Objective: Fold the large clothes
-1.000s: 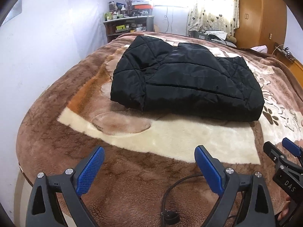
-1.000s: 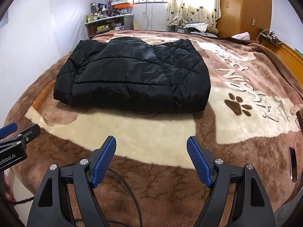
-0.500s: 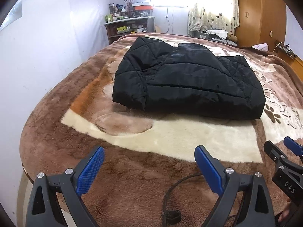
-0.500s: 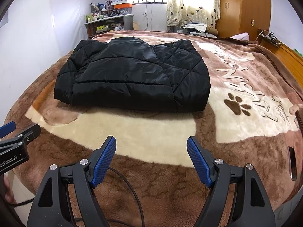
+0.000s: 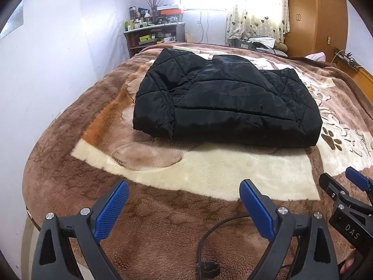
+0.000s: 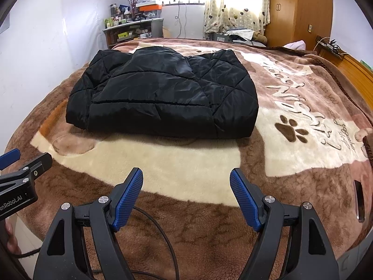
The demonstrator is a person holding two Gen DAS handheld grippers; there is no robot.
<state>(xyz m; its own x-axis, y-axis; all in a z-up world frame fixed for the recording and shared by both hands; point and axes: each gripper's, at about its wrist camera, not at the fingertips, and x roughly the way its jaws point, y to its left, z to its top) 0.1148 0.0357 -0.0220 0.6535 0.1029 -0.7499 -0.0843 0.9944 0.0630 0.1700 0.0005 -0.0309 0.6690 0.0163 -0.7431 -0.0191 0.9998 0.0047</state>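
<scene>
A black quilted jacket (image 5: 223, 102) lies folded into a thick rectangle in the middle of the bed; the right wrist view shows the same jacket (image 6: 163, 98). My left gripper (image 5: 184, 189) hovers open over the blanket near the bed's front edge, well short of the jacket, with nothing between its blue pads. My right gripper (image 6: 186, 178) is open too and empty, at the same distance from the jacket. Each gripper shows at the edge of the other's view.
A brown and cream plush blanket (image 6: 291, 126) with a paw print and lettering covers the bed. A black cable (image 5: 209, 233) loops on it near the grippers. A white wall runs along the left. A cluttered shelf (image 5: 153, 35), curtained window and wooden wardrobe (image 6: 300, 11) stand beyond.
</scene>
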